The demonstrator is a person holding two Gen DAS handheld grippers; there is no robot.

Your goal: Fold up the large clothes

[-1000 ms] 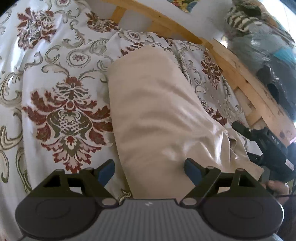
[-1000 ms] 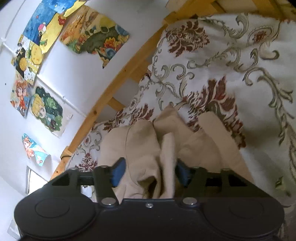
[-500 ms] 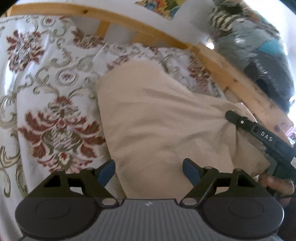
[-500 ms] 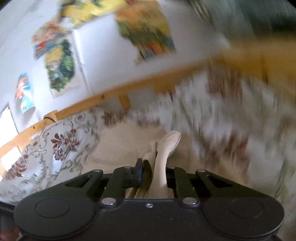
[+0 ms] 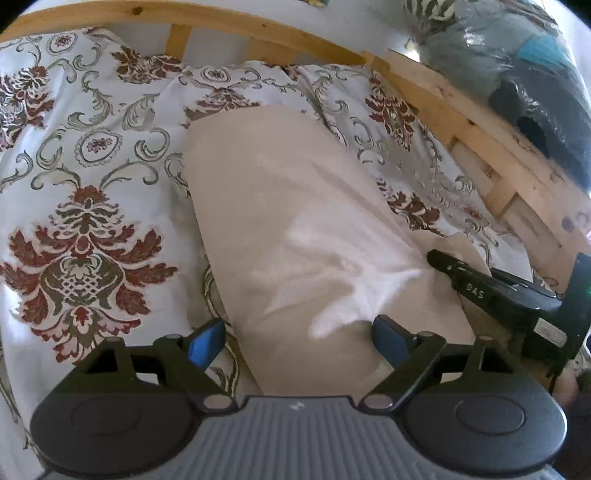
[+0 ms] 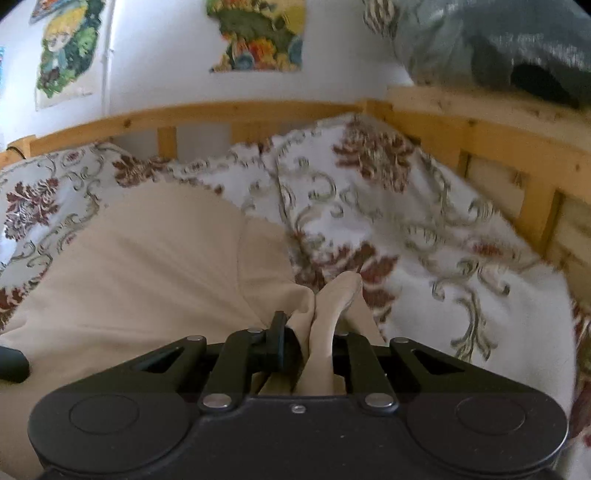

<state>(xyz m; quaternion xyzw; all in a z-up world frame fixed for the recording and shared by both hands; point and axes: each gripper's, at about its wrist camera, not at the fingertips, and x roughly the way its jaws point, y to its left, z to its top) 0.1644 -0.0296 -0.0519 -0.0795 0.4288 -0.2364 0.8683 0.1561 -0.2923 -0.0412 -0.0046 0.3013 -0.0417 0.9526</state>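
Here the right gripper (image 6: 310, 332) pinches the beige garment (image 6: 147, 266).

A wooden bed frame (image 6: 258, 110) stands against a white wall (image 6: 159, 55) with posters (image 6: 258, 33).

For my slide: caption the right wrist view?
Right gripper shut on bunched beige garment over a floral bedspread.

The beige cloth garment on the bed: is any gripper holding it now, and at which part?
The right gripper is shut on a bunched edge of the beige cloth garment. The left gripper is open over it and holds nothing.
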